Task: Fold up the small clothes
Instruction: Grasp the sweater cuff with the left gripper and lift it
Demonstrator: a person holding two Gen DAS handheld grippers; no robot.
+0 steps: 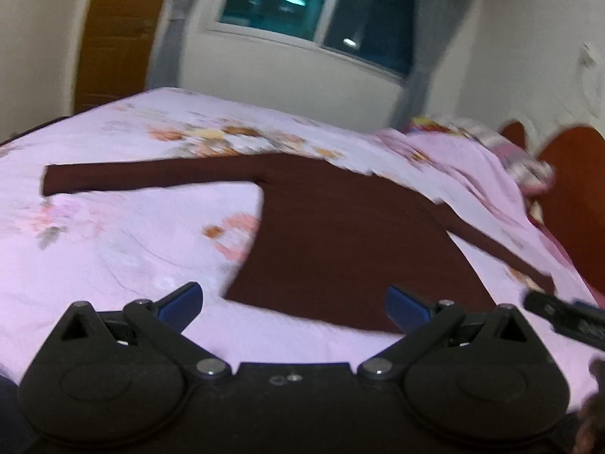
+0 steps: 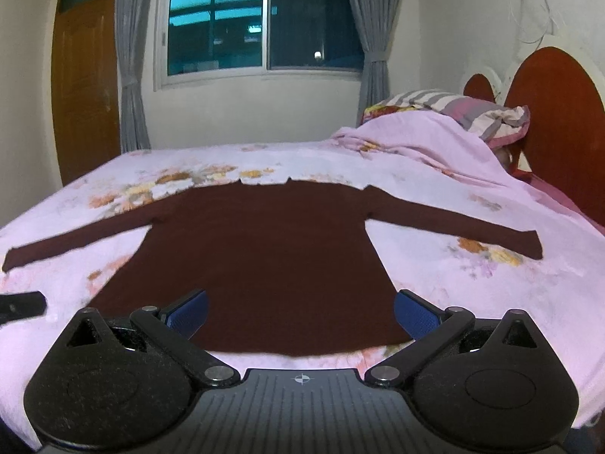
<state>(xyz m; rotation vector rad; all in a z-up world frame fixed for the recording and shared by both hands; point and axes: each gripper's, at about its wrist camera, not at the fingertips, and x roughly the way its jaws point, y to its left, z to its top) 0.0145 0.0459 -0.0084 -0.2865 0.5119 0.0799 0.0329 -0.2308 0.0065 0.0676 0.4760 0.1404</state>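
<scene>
Dark maroon long-sleeved knit top (image 2: 261, 261), flat on pink floral bed sheet (image 2: 416, 174); hem partly hidden. Left hand-held gripper (image 1: 295, 302), right hand-held gripper (image 2: 300, 312): both spread, empty. Left view blurred.

Top (image 2: 264, 257) lies flat mid-bed (image 2: 435, 196), sleeves out left & right; pillow (image 2: 472, 109) at right by headboard (image 2: 559, 113); window (image 2: 261, 19) behind.

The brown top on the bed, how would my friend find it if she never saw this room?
Start at the big bed with the pale pink flowery sheet below the window. Lying flat in its middle is a dark reddish-brown long-sleeved knit top, both sleeves stretched straight out sideways. It is the only dark, plain thing on that light, patterned bedding; the striped pillow sits far off by the headboard.
</scene>
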